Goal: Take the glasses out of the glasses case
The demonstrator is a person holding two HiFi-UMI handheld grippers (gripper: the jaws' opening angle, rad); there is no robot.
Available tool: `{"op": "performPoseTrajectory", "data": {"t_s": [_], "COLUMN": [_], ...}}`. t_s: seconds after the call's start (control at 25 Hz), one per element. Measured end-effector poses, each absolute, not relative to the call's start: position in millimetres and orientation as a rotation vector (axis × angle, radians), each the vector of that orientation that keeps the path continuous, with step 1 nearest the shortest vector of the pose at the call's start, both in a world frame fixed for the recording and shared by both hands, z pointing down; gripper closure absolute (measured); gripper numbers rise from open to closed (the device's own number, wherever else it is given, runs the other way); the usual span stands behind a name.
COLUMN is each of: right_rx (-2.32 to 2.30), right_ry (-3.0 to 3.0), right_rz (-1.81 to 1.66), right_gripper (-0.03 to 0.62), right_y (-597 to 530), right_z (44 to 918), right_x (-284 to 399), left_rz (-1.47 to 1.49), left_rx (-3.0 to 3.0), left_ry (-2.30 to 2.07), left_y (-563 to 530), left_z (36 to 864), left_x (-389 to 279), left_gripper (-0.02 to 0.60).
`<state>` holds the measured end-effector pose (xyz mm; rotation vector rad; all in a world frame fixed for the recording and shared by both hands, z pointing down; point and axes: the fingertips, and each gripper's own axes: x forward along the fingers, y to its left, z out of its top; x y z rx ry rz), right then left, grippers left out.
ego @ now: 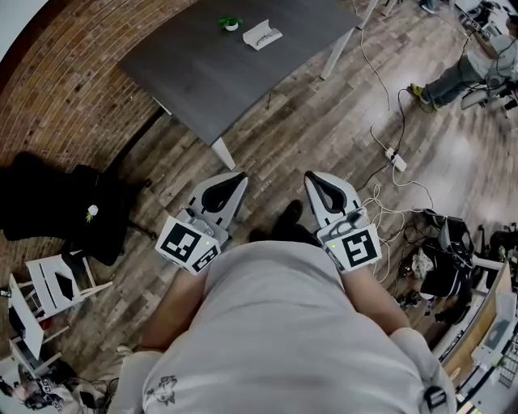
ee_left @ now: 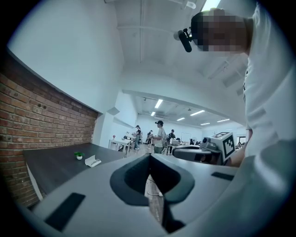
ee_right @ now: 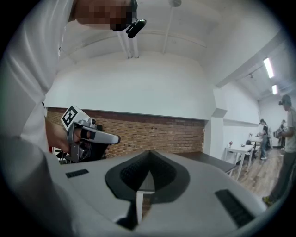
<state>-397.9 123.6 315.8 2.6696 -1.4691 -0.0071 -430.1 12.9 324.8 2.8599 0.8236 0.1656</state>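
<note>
The white glasses case [ego: 262, 35] lies on the far end of the dark grey table [ego: 210, 73], next to a small green plant [ego: 231, 23]. Whether glasses are inside is too small to tell. I hold both grippers close to my body, well short of the table. My left gripper [ego: 241, 176] and right gripper [ego: 308, 176] are both shut and empty, tips pointing towards the table. The left gripper view shows its closed jaws, with the case [ee_left: 93, 161] and plant [ee_left: 79, 156] far off on the table [ee_left: 55, 169]. In the right gripper view the jaws meet, and the left gripper [ee_right: 88, 136] shows beside them.
Wooden floor lies between me and the table. A brick wall [ego: 73, 89] runs along the left. Black bags [ego: 57, 206] and a white chair [ego: 48, 291] stand at the left. A power strip [ego: 396, 159], cables and a black bag [ego: 449, 259] lie at the right. People [ee_left: 159, 136] stand far off.
</note>
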Motion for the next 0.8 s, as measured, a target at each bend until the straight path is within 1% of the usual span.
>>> {"op": "performPoseTrajectory", "data": {"t_s": [0.32,0.4,0.64,0.72,0.8], "right_rx": [2.664,2.646,2.625,2.626,2.627], "right_ry": [-1.427,-1.440,-1.448,-1.437,-1.428], "right_rz": [0.085,0.124,0.185,0.193,0.193], "right_gripper": [0.582,0.559,0.463,0.441,0.433], "right_y": [145,149,175,186,199], "right_z": [338,346,356,356,354], "right_x": [-344,-328,-273,-254,-238], "left_rz": [0.221,0.233,0.270,0.280,0.290], "left_rx": [2.844,2.841,2.835,2.832,2.831], "left_ry": [0.806,0.813,0.841,0.845,0.849], "left_y": [20,25,46,52,60], "left_z": [341,345,350,352,354], "left_x": [-387,-371,-316,-298,-282], "left_gripper": [0.571,0.571,0.571,0.571,0.571]}}
